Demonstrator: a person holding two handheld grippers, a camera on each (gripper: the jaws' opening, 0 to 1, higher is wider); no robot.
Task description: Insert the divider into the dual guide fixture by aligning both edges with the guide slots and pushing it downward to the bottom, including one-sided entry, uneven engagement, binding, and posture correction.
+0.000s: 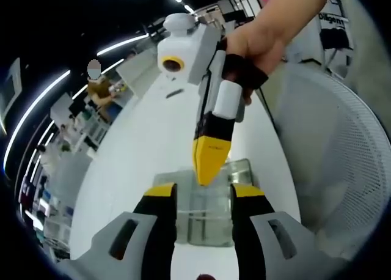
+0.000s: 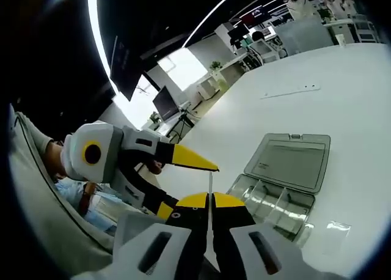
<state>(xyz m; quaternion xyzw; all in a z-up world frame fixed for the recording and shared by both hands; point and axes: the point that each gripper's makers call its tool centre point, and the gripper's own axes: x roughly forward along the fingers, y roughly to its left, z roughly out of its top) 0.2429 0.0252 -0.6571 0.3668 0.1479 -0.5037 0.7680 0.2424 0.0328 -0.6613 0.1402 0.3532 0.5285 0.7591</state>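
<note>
My right tongs (image 2: 209,202), yellow-tipped on black and white bodies, are pressed together on a thin, clear plastic divider sheet (image 2: 210,183) that stands edge-on between the two tips and rises a little above them. In the left gripper view these same right tongs (image 1: 208,170) come down from above with their yellow tips closed to a point, my hand (image 1: 259,38) wrapped round the handle; the sheet itself is too thin to make out there.

My left tongs (image 1: 203,197) stand apart, gripping nothing, with the tips either side of the clear plastic compartment box (image 1: 211,216) that sits just beyond them on the white desk (image 1: 140,139). The right tips hang over the near edge of that box, between my left pair. In the right gripper view my left tongs (image 2: 183,170) reach in from the left, one yellow finger pointing toward the sheet, the other lower and close beside my right tips.

In that view the transparent box (image 2: 275,203) lies just to the right of the tongs, its grey-tinted lid (image 2: 290,161) swung open and lying back, upright partitions showing inside. The divider is above and beside it, not in any slot.

A white mesh chair back (image 1: 342,145) stands alongside the desk.
</note>
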